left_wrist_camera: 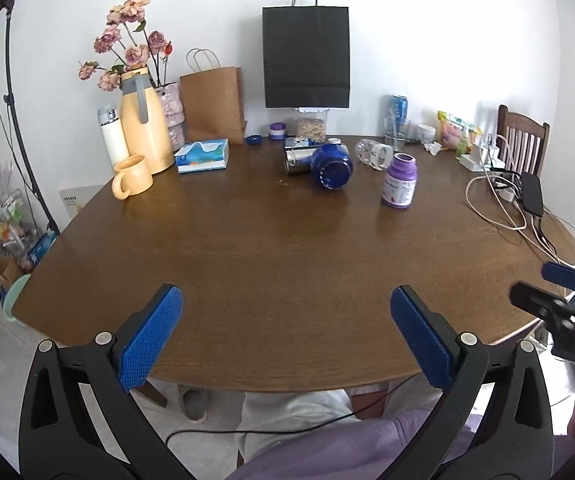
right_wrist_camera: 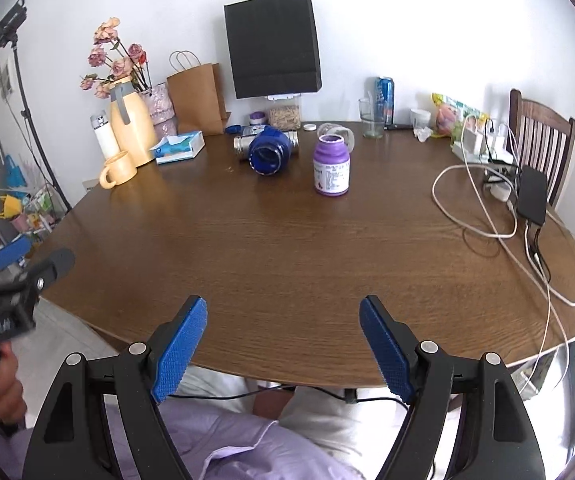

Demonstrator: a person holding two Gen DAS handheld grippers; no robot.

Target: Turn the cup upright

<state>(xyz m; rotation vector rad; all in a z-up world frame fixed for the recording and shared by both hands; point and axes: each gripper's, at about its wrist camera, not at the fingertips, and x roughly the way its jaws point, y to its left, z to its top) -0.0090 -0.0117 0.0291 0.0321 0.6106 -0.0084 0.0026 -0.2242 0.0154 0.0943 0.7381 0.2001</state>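
Observation:
A blue cup [left_wrist_camera: 333,166] lies on its side at the far middle of the brown table [left_wrist_camera: 267,248], its open mouth facing me. It also shows in the right wrist view [right_wrist_camera: 269,151]. My left gripper [left_wrist_camera: 285,340] is open and empty over the table's near edge, far from the cup. My right gripper [right_wrist_camera: 283,350] is open and empty, also at the near edge. The right gripper shows at the right of the left wrist view [left_wrist_camera: 543,288]; the left gripper shows at the left of the right wrist view [right_wrist_camera: 31,258].
A purple bottle [right_wrist_camera: 331,166] stands right of the cup, a steel flask [left_wrist_camera: 299,160] lies behind it. A yellow mug [left_wrist_camera: 131,176], jug [left_wrist_camera: 143,128], tissue box [left_wrist_camera: 203,155] and paper bags stand far left. Cables and a power bank [right_wrist_camera: 531,196] lie right.

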